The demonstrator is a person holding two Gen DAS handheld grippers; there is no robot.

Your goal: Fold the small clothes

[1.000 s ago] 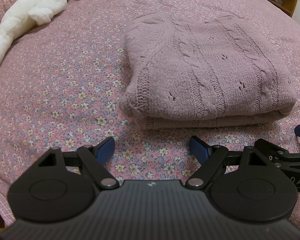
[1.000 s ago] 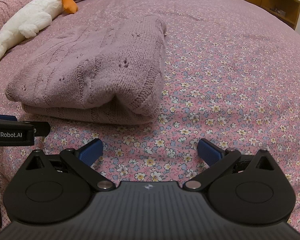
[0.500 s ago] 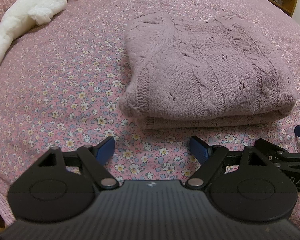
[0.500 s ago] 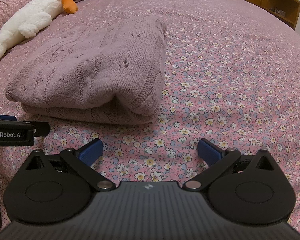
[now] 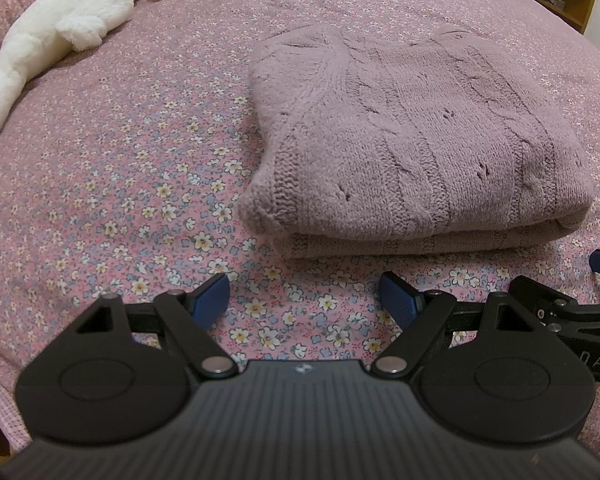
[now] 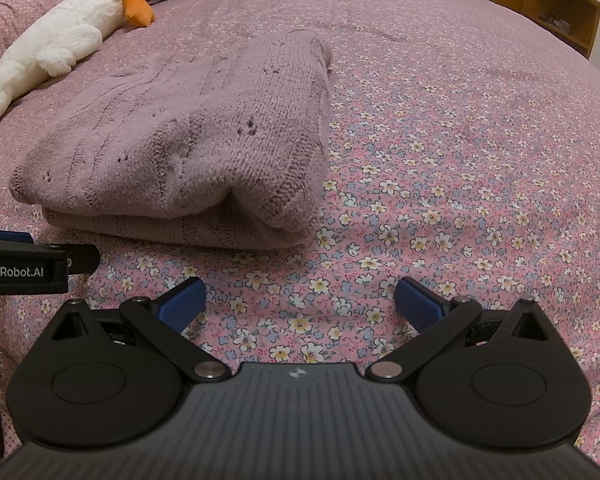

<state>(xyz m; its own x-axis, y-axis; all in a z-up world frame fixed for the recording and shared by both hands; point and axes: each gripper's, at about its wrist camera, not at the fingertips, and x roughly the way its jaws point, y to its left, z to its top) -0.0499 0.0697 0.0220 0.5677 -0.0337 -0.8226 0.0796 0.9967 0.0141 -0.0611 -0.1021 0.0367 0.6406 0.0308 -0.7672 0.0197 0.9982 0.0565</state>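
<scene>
A mauve knitted sweater [image 5: 416, 148] lies folded into a thick rectangle on the floral pink bedspread [image 5: 120, 168]; it also shows in the right wrist view [image 6: 188, 148]. My left gripper [image 5: 304, 296] is open and empty, just in front of the sweater's near left corner, apart from it. My right gripper [image 6: 300, 300] is open and empty, in front of the sweater's near right corner. Each gripper's side shows at the edge of the other's view.
A white plush goose with an orange beak [image 5: 60, 28] lies at the far left of the bed, also in the right wrist view [image 6: 56, 40]. Wooden shelves [image 6: 556, 4] stand beyond the bed at the far right. Bedspread [image 6: 460, 140] stretches right of the sweater.
</scene>
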